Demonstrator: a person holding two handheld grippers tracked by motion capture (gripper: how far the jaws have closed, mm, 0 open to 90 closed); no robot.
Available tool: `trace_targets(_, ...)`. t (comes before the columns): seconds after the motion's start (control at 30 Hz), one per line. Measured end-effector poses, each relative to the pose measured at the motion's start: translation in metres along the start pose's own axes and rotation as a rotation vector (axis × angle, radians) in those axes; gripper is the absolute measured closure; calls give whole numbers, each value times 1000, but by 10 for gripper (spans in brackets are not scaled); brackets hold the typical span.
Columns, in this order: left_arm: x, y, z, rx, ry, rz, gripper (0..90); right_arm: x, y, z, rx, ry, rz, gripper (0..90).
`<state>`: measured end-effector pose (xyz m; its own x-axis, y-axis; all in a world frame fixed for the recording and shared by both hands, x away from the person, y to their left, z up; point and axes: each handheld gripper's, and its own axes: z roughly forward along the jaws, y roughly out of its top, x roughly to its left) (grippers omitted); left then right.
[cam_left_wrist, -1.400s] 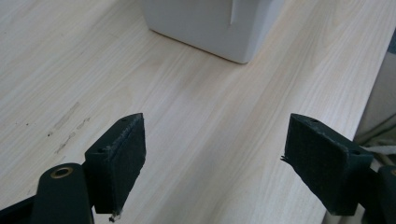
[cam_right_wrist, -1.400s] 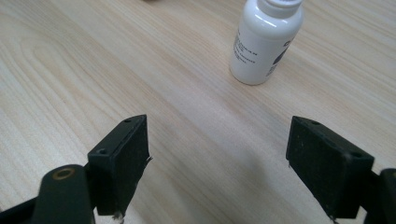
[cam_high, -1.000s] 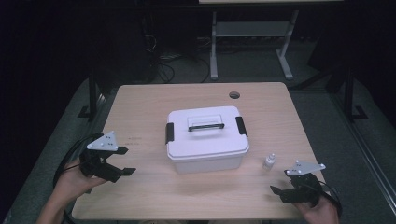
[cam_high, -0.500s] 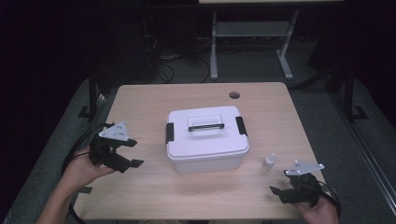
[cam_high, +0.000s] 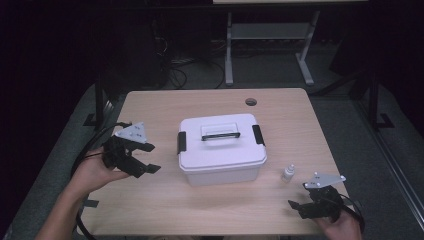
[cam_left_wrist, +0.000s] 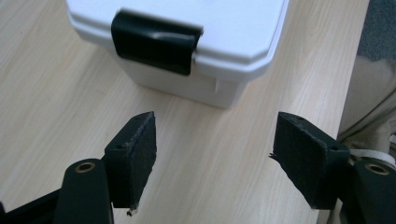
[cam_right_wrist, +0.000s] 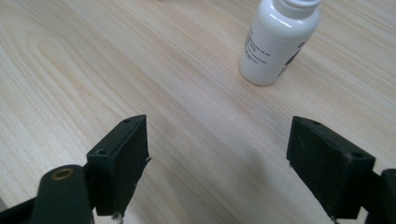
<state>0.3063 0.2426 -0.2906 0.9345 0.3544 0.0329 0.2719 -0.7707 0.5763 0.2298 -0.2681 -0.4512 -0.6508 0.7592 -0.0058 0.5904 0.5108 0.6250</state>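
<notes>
A white lidded box (cam_high: 220, 150) with a black-trimmed handle and black side latches stands mid-table. My left gripper (cam_high: 151, 158) hovers just left of it, pointing at its left latch (cam_high: 181, 143). In the left gripper view the box (cam_left_wrist: 187, 28) and that latch (cam_left_wrist: 156, 42) lie ahead of the left gripper (cam_left_wrist: 212, 154). Its jaws stand wide and have just been closing slightly, with nothing between them. My right gripper (cam_high: 296, 207) rests open near the front right edge. A small white bottle (cam_high: 288, 173) stands upright beyond it, also seen in the right gripper view as the bottle (cam_right_wrist: 278, 42) past the right gripper (cam_right_wrist: 217, 163).
The wooden table (cam_high: 165, 210) has a round cable hole (cam_high: 251, 102) at the back. Dark floor, cables and a metal stand (cam_high: 270, 45) lie behind it. Bare wood lies in front of the box between my hands.
My left gripper has risen and moved right and farther up the table, closer to the box's left side. The right gripper, box and bottle have stayed put.
</notes>
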Motion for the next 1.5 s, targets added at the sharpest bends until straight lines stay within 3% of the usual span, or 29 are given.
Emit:
trace_targets(0.5,3,47,10,53,-23,62,304,-2,-3,-4,-6,-5,3,195)
trace_targets(1.03,16,84,28,85,-36,85,312,0,-1,-3,-4,3,1,192)
trace_targets(1.5,16,121,59,126,-60,140,339,0,-1,-4,-1,8,0,191)
